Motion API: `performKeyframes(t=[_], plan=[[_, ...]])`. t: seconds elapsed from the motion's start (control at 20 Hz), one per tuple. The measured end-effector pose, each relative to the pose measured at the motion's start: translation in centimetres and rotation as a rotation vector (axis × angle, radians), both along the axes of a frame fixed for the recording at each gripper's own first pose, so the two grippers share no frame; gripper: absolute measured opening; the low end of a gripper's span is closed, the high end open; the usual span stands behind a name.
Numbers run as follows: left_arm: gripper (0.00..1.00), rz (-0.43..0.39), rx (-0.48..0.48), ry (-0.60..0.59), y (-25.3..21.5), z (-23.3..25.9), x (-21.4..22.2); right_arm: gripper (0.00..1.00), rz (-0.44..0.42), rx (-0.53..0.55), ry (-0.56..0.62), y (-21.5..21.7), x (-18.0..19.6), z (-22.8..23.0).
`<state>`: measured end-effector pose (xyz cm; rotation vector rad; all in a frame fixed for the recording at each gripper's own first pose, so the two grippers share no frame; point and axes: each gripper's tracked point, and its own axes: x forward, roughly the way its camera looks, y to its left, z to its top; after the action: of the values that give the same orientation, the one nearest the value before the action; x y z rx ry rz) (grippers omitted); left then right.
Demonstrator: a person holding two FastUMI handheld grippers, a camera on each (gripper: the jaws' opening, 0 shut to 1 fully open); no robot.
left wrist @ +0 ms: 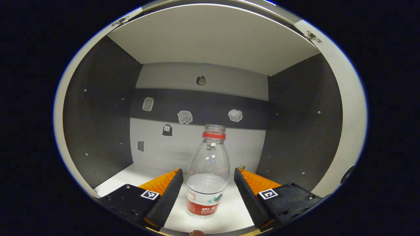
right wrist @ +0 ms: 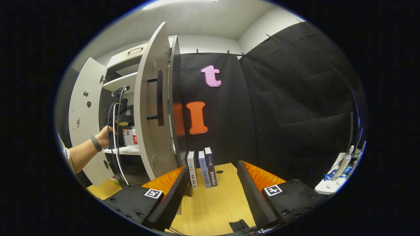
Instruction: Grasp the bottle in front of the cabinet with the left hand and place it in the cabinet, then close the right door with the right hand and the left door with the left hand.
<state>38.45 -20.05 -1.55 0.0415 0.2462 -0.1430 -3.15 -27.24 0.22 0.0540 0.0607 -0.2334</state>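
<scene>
My left gripper is inside the cabinet, fingers spread wide. The bottle stands upright on the white shelf right between my fingers, a gap on each side, neither pad touching it. No cap on it, red ring at the neck, a little water in the lower part, red label at the base. Back wall of the cabinet is straight ahead, stickers on it.

My right gripper is also spread, nothing between the fingers, hanging over the wooden counter. Three books stand upright just ahead of my fingertips. The right door is ahead and to the left, swung open, edge-on to me, dark bar handle on it. The left door is open farther left. Between the doors I see my other hand reaching in at shelf level; the bottle may be there but it's too small to tell.
</scene>
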Motion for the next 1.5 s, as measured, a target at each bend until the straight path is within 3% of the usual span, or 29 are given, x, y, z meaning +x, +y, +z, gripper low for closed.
performKeyframes(t=[0.05,0.4,0.6,0.8,1.0,1.15,1.3,1.5], plan=[[0.92,-0.002,-0.001,-0.019,0.0,1.2,-0.7,0.96,0.007,0.004,0.001,0.1,0.2,-0.1],[0.94,-0.032,-0.008,-0.149,-0.3,9.0,-7.8,0.96,0.093,0.043,-0.002,1.1,2.0,0.0],[0.94,0.008,0.000,-0.184,1.6,10.9,-13.3,0.96,0.165,0.056,-0.020,1.9,3.3,0.7],[0.97,0.103,0.007,-0.194,5.1,9.0,-19.6,0.96,0.241,0.079,-0.027,3.3,4.4,1.0],[0.95,0.170,-0.044,-0.183,7.7,5.4,-25.8,0.96,0.273,0.101,-0.022,3.9,4.9,1.2],[0.98,0.261,-0.014,-0.165,10.1,2.2,-29.8,0.96,0.270,0.124,-0.002,4.0,5.2,0.5],[0.95,0.296,-0.018,-0.146,11.0,-0.2,-33.0,0.96,0.258,0.125,0.014,4.0,5.4,0.4],[0.95,0.294,0.015,-0.143,12.0,-0.2,-34.3,0.96,0.205,0.082,-0.048,2.0,6.2,5.6]])
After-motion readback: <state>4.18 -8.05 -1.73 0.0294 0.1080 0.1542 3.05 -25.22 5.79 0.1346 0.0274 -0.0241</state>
